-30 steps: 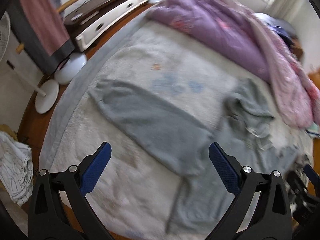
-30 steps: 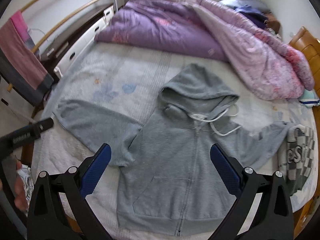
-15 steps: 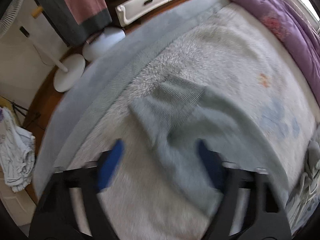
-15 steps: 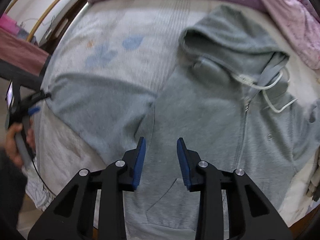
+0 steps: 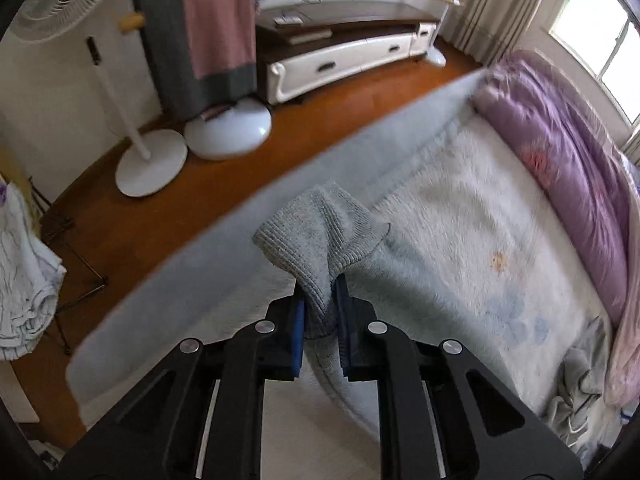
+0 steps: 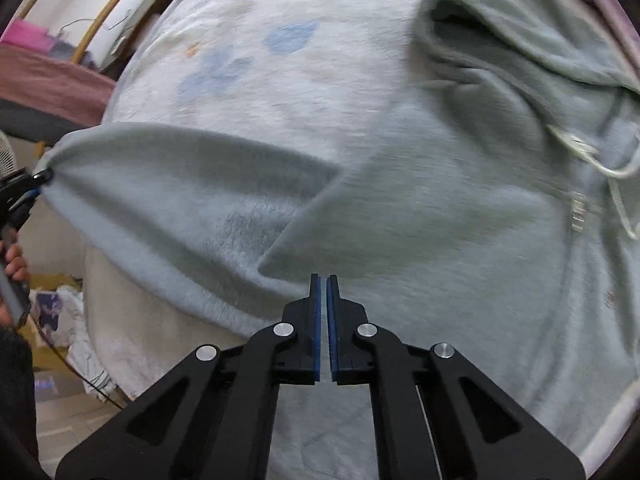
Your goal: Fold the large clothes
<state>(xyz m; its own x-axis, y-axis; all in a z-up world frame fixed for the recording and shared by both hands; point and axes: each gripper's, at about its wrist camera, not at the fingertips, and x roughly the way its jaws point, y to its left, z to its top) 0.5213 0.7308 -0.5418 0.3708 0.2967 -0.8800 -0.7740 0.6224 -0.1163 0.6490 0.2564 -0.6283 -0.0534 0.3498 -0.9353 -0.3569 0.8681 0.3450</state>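
A grey zip hoodie [image 6: 440, 220] lies front-up on the bed, its hood [image 6: 500, 32] at the far right. Its left sleeve [image 6: 180, 184] stretches out toward the bed's edge. In the left wrist view the ribbed cuff [image 5: 320, 232] is bunched between the blue pads of my left gripper [image 5: 320, 292], whose jaws are closing and pinch it. The right wrist view shows that gripper [image 6: 36, 182] at the sleeve's end, with a hand [image 6: 14, 256] behind it. My right gripper [image 6: 324, 280] points down just over the armpit fold, jaws closing to a sliver, nothing visible between them.
A pale fluffy blanket [image 5: 460, 208] covers the bed, with a purple quilt [image 5: 560, 152] heaped along its far side. Beyond the bed's edge, on wooden floor, are two white fan bases [image 5: 152, 164], a white drawer cabinet [image 5: 340, 64], hanging pink and grey cloth [image 5: 208, 32] and crumpled white laundry [image 5: 24, 280].
Both grippers went from wide open to closed. The left one travelled to the sleeve's end and took hold of the cuff. The right one sank toward the hoodie's armpit.
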